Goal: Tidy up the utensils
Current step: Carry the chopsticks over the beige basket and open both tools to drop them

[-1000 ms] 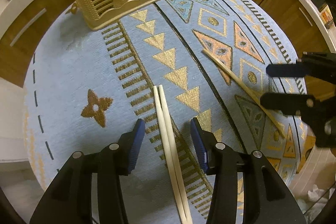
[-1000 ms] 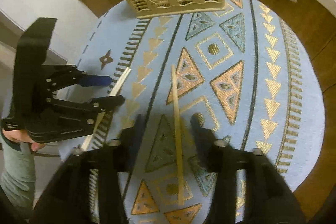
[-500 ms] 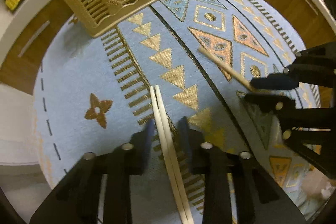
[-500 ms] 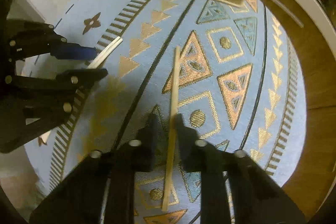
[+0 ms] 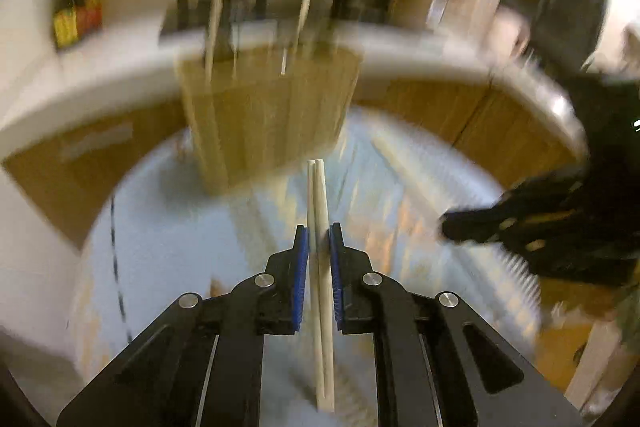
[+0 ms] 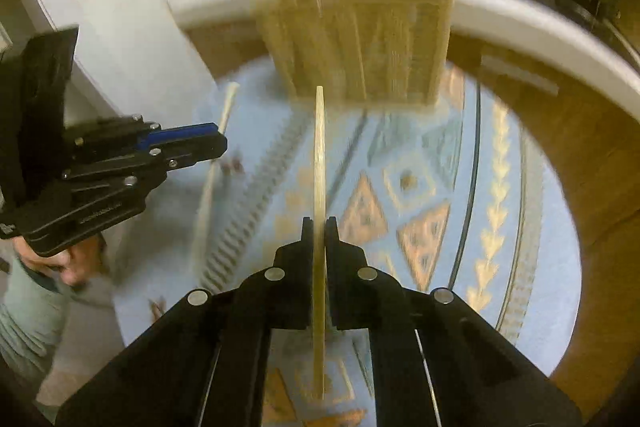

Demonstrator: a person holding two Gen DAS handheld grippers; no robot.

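Pale chopsticks point(image 5: 319, 211) clamped, tongs point(image 5: 319, 239) above mat point(image 5: 168, 247)

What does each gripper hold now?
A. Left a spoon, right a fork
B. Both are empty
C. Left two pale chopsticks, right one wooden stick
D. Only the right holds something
C: the left gripper is shut on the pale chopsticks, the right gripper on one wooden stick.

On the mat point(image 6: 520, 227), the basket point(image 6: 360, 43) stands at twelve o'clock. The left gripper point(image 6: 216, 147), at nine o'clock, and the right gripper point(image 6: 319, 227) carry chopsticks point(image 5: 320, 195) above the mat.
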